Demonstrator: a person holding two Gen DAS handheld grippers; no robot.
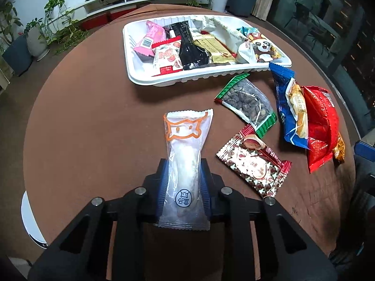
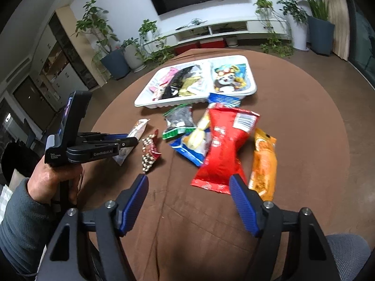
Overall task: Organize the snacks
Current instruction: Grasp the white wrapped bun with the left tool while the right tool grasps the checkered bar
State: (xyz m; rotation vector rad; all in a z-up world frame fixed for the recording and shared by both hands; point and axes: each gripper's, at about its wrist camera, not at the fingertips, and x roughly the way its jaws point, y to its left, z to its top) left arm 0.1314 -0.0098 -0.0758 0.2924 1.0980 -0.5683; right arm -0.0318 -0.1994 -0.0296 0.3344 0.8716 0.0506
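My left gripper (image 1: pixel 184 164) is shut on a white snack packet with an orange cat outline (image 1: pixel 186 140), above the brown round table (image 1: pixel 93 117). That packet also shows in the right wrist view (image 2: pixel 138 128), held by the left gripper (image 2: pixel 131 140). My right gripper (image 2: pixel 188 182) is open and empty, just in front of a red bag (image 2: pixel 225 147). A white tray (image 1: pixel 140 75) at the back holds several snack packets; in the right wrist view the tray (image 2: pixel 150 101) lies beyond the loose snacks.
Loose on the table: a green-edged nut packet (image 1: pixel 248 105), a red-white patterned packet (image 1: pixel 253 161), a blue packet (image 1: pixel 288 107), a red bag (image 1: pixel 321 126) and an orange packet (image 2: pixel 263 161). Potted plants and a TV shelf stand beyond the table.
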